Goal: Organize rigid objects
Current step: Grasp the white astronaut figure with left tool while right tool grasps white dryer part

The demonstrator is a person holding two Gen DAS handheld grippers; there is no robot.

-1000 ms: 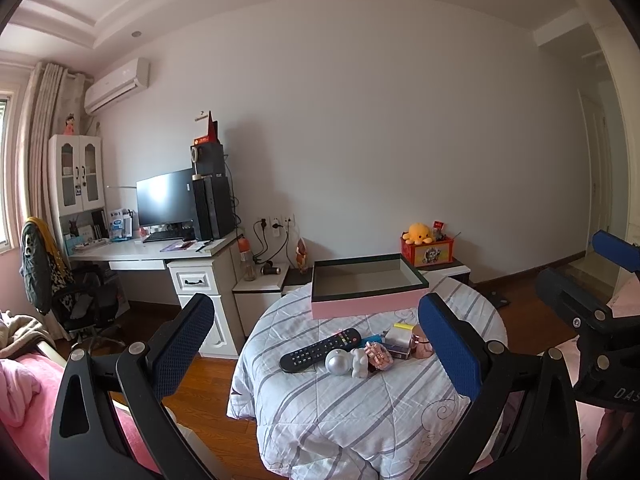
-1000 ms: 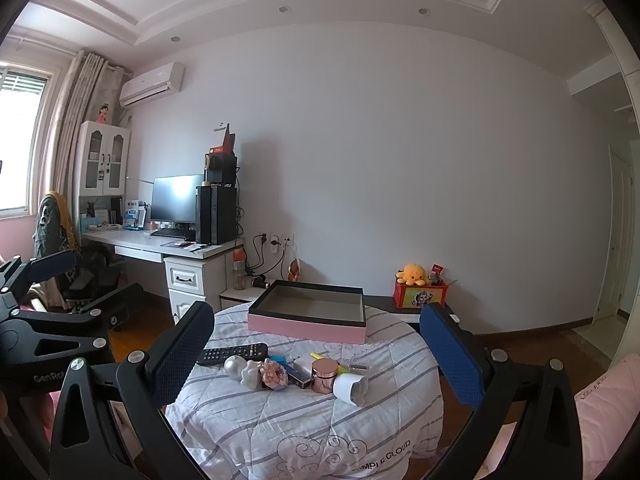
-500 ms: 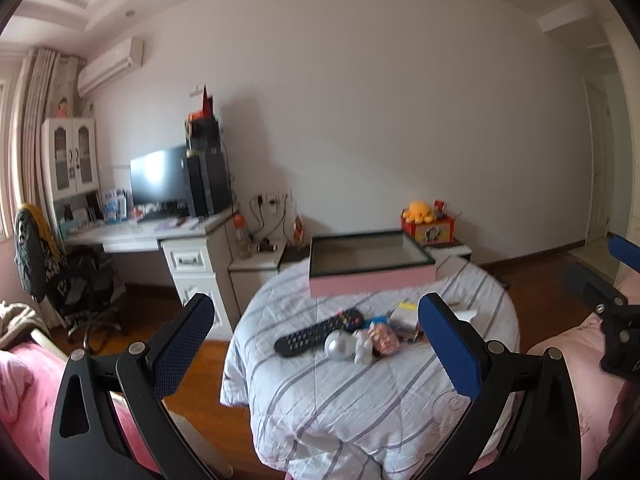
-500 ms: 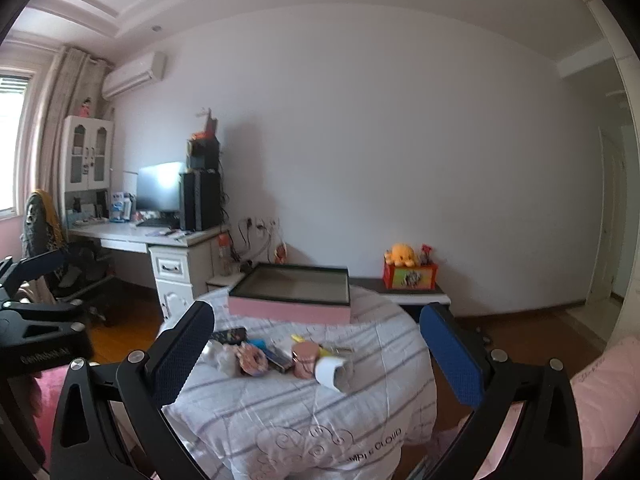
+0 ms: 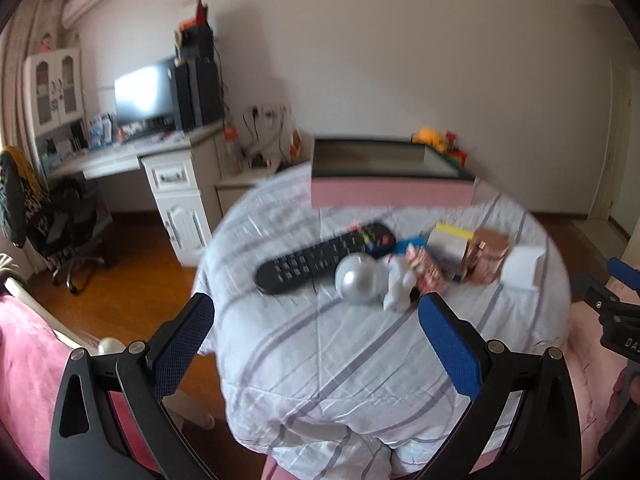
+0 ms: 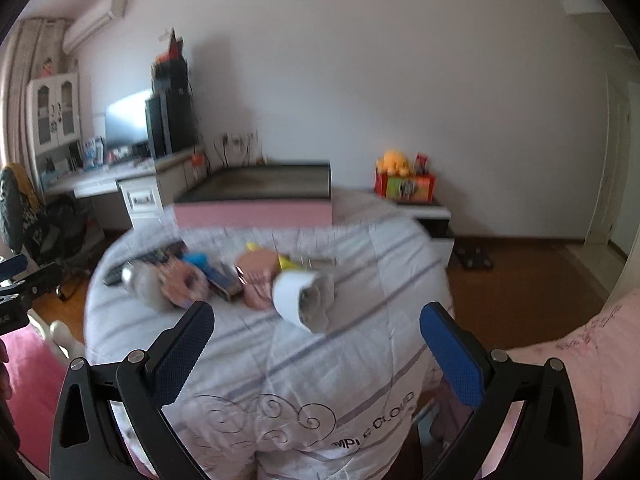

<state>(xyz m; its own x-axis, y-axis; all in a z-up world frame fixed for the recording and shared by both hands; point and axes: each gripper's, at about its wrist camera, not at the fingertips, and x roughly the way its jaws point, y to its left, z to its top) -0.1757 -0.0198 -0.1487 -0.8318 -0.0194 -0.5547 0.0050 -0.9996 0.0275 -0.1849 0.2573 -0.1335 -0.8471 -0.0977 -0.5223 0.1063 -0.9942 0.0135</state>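
Both frames are motion-blurred, so we can't read fine detail. Left tongs (image 5: 316, 316) are spread wide and hold nothing, hovering over the near edge of the round table (image 5: 340, 360), which is covered in a striped white quilt. Right tongs (image 6: 316, 320) are equally wide and empty over the same table from the other side. The task items sit in a loose cluster at mid-table: in the left view a black remote (image 5: 324, 258) lies diagonally at 11 o'clock from the tongs' gap, and a silver ball (image 5: 357, 282) touches a small white figurine (image 5: 398, 286) just ahead at 12. Behind those, toward 1 o'clock, we see a yellow-topped box (image 5: 450, 238), a copper-pink jar (image 5: 486, 254) and a white box (image 5: 522, 266). In the right view the nearest thing is a white roll (image 6: 304, 296) on its side at 12, open end facing us, with the pink jar (image 6: 256, 280) just behind it and a pink floral piece (image 6: 182, 284) at 11. The pink tray with dark lining (image 5: 390, 178) stands at the far edge of the table, empty as far as we can see; the whole cluster lies between either tongs and it. Around the table: a white desk with monitor (image 5: 146, 94) at 10, an office chair (image 5: 52, 216) at 9, and a red box with an orange plush (image 6: 404, 180) against the wall. Pink bedding (image 6: 592, 360) sits at 4 o'clock in the right view.
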